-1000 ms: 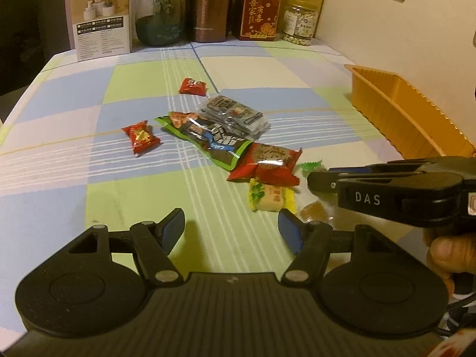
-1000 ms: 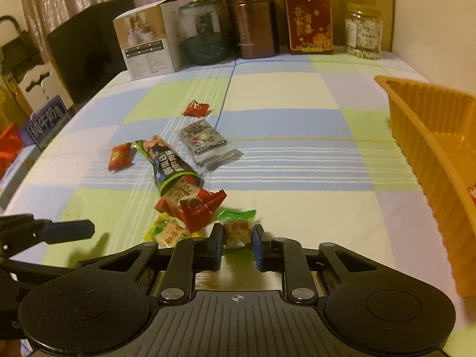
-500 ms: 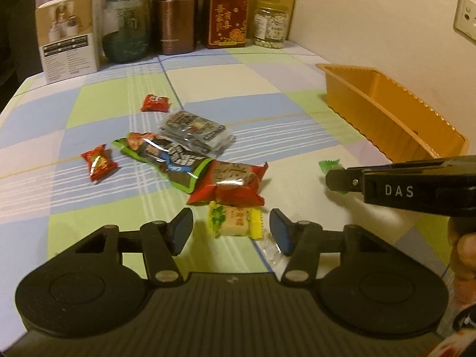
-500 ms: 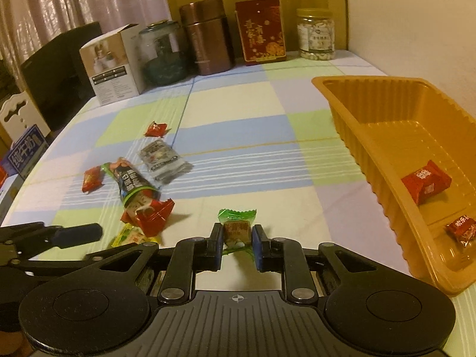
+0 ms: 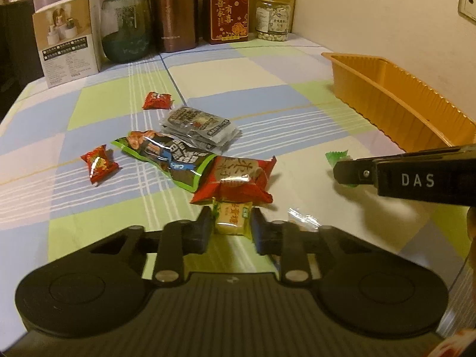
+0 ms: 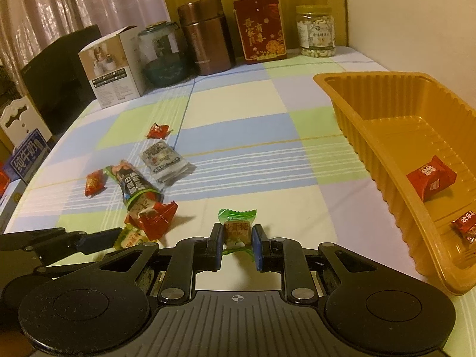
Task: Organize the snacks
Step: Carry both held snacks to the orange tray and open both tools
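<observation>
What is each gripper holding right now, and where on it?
Right gripper: green-wrapped candy, fingers on the sides of its body. Left gripper: yellow-green snack packet, gripped across its sides.

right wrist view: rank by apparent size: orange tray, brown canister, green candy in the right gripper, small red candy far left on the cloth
1. orange tray
2. brown canister
3-4. green candy and small red candy look alike; the green one sits nearer the camera in the right gripper, so unranked.

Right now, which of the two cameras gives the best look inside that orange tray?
The right wrist view. It looks down into the orange tray, showing its ribbed floor and two red snacks, a larger one and a smaller one. The left wrist view shows only the tray's outer wall and rim; its contents are hidden there.
</observation>
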